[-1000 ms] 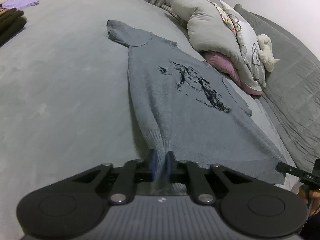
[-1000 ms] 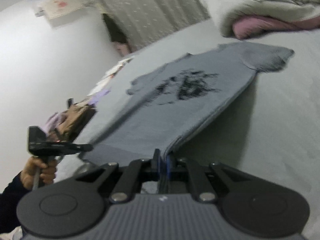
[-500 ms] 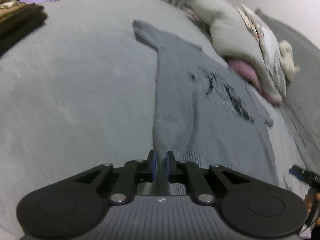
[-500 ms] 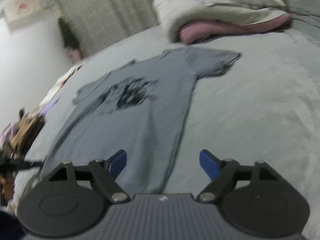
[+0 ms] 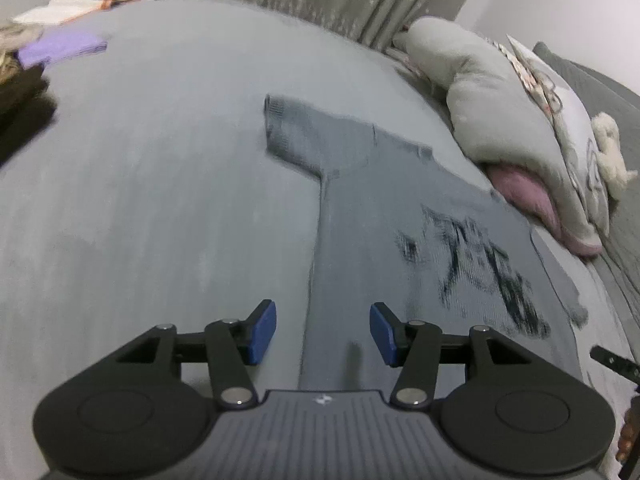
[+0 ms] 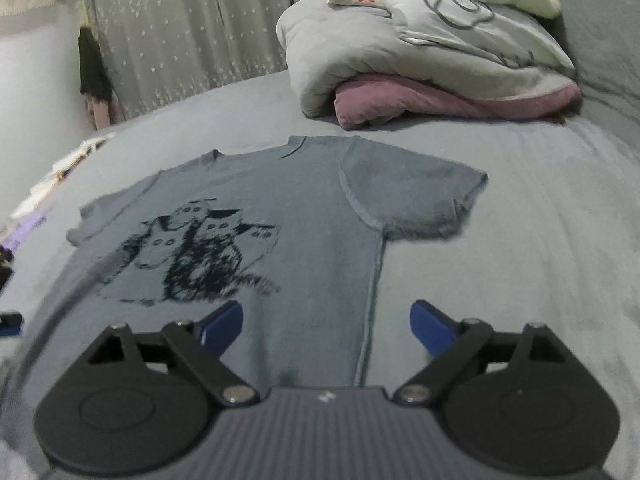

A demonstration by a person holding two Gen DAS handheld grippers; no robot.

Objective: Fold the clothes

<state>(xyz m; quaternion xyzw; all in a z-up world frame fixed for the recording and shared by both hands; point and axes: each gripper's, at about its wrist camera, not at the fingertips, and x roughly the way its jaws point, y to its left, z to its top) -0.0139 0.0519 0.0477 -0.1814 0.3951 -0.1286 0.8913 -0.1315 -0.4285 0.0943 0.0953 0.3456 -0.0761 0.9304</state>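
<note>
Blue-padded fingers (image 5: 262,332) of our left gripper (image 5: 323,334) stand spread apart with nothing between them, over the hem edge of the grey T-shirt (image 5: 400,208); our right gripper (image 6: 326,326) is likewise spread wide and empty above the shirt's other side seam. We see the T-shirt (image 6: 304,208) lying flat, face up, on the grey bed (image 6: 540,240), collar toward the folded duvet (image 6: 420,64). Only our right view shows the dark cat-like print (image 6: 196,248) sharply and both short sleeves; in our left view the print is smeared by blur. Only our left view shows a purple folded cloth (image 5: 60,48) at the bed's far corner. The shirt looks like a fine ribbed knit; the duvet is puffy, grey over pink.
</note>
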